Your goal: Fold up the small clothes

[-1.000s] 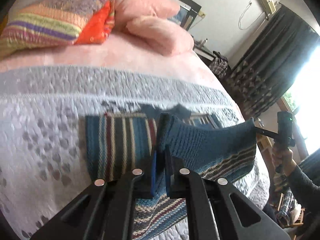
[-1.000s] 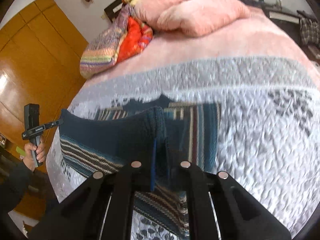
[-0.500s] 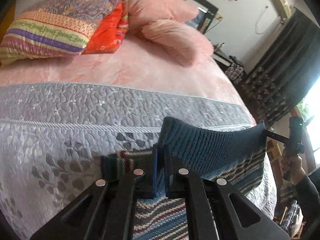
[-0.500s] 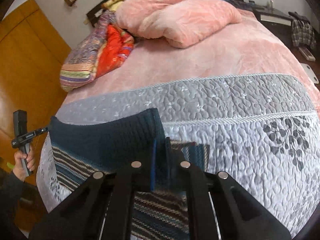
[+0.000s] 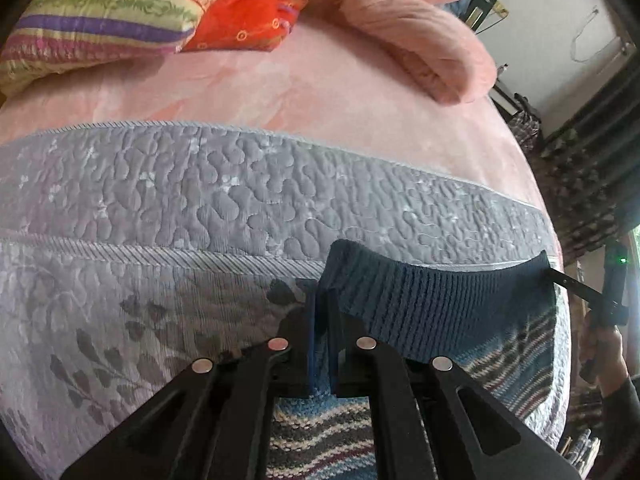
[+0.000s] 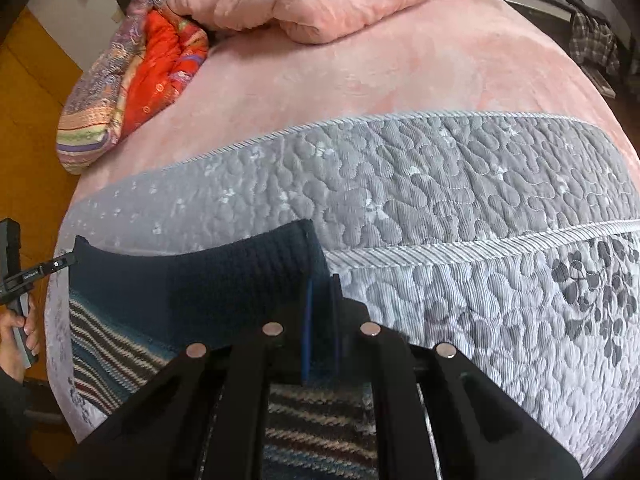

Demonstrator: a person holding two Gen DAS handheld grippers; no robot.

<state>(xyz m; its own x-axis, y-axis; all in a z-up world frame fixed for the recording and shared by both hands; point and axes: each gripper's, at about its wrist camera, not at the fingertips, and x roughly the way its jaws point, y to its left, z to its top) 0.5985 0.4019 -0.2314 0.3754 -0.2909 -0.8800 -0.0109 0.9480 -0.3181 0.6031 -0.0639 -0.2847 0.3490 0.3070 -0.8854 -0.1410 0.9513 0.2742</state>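
A small knitted sweater [image 5: 432,304], dark blue at the ribbed hem with striped bands below, hangs stretched between my two grippers over a grey quilted bedspread [image 5: 200,200]. My left gripper [image 5: 323,300] is shut on one corner of the ribbed hem. My right gripper [image 6: 322,288] is shut on the other corner of the sweater [image 6: 200,284]. The hem sags slightly between them. The striped body drops below the hem toward the cameras and is partly hidden behind the gripper frames. Each view shows the other gripper at its edge, held in a hand [image 6: 16,332].
A pink blanket [image 5: 280,92] covers the far half of the bed. A pink pillow [image 5: 416,44] and a bright striped and orange cushion [image 5: 132,12] lie at the headboard. Dark curtains [image 5: 592,136] hang at the right, and an orange wooden wardrobe [image 6: 28,92] stands at the left.
Both grippers have carried the ribbed hem up and back toward the camera side. The striped lower layer that lay flat beyond the hem is no longer visible there; bare quilt shows instead.
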